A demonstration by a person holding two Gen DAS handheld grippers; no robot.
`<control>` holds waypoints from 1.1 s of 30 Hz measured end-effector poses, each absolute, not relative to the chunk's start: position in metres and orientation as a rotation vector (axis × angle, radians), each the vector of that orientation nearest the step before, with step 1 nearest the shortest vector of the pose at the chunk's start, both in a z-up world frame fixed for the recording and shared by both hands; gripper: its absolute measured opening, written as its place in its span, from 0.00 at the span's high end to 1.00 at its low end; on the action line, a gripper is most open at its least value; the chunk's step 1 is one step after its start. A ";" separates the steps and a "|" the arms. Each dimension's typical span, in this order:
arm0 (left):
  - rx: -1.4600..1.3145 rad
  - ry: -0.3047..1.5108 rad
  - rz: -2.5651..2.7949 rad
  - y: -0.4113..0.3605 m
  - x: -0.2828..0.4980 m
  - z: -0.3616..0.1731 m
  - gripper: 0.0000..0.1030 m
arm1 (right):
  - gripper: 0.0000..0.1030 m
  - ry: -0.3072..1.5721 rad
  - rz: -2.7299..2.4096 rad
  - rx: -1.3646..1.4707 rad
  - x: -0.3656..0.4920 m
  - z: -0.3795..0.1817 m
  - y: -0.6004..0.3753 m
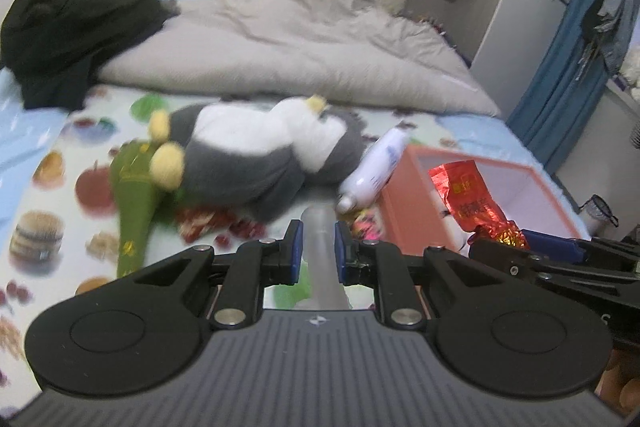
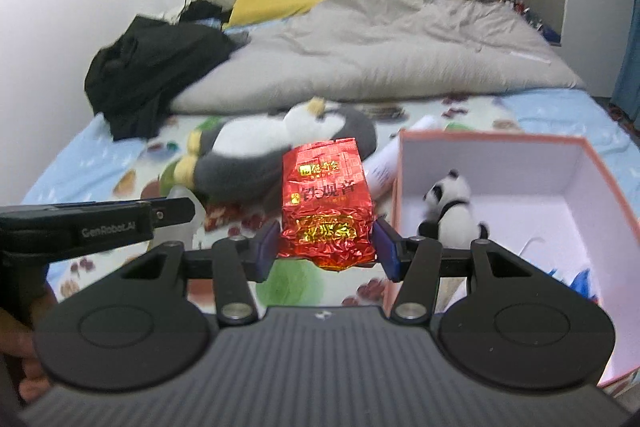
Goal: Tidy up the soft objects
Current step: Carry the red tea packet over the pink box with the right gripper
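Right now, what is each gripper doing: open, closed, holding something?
Left gripper: closed on a translucent plastic piece, what it is cannot be told.
Right gripper: closed on a red foil tea packet.

A penguin toy (image 2: pixel 280 143) is laid on the bed (image 2: pixel 540 111), left of a box (image 2: pixel 500 143). A panda toy (image 2: pixel 452 205) is seen in the box. A quilt (image 2: pixel 380 51) is spread behind them, clothes (image 2: pixel 152 67) piled at its left.
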State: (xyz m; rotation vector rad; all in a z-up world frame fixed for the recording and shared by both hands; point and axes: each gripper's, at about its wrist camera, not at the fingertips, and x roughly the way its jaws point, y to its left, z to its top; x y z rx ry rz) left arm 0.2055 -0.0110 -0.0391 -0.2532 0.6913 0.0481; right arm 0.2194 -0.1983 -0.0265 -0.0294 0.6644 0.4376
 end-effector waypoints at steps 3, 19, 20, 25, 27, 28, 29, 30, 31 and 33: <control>-0.243 0.666 0.019 -0.024 0.217 -0.022 0.81 | 0.47 0.637 0.424 -0.016 0.225 -0.012 -0.210; -0.228 0.683 -0.166 -0.127 0.305 -0.021 0.81 | 0.47 0.653 0.277 0.046 0.279 -0.013 -0.296; -0.229 0.700 -0.178 -0.133 0.312 -0.029 0.81 | 0.47 0.668 0.266 0.049 0.282 -0.018 -0.302; -0.218 0.802 -0.227 -0.161 0.337 -0.069 0.80 | 0.47 0.762 0.217 0.066 0.299 -0.052 -0.323; -0.219 0.842 -0.239 -0.168 0.344 -0.086 0.80 | 0.47 0.811 0.201 0.075 0.305 -0.069 -0.330; -0.221 0.864 -0.246 -0.171 0.348 -0.093 0.80 | 0.47 0.832 0.193 0.076 0.307 -0.076 -0.332; -0.221 0.883 -0.252 -0.173 0.350 -0.101 0.80 | 0.47 0.857 0.185 0.078 0.307 -0.084 -0.334; -0.223 0.903 -0.254 -0.176 0.353 -0.108 0.80 | 0.47 0.877 0.179 0.083 0.308 -0.090 -0.335; -0.226 0.917 -0.255 -0.176 0.353 -0.115 0.80 | 0.47 0.896 0.174 0.088 0.307 -0.097 -0.337; -0.229 0.942 -0.262 -0.178 0.355 -0.124 0.80 | 0.47 0.928 0.163 0.098 0.307 -0.108 -0.339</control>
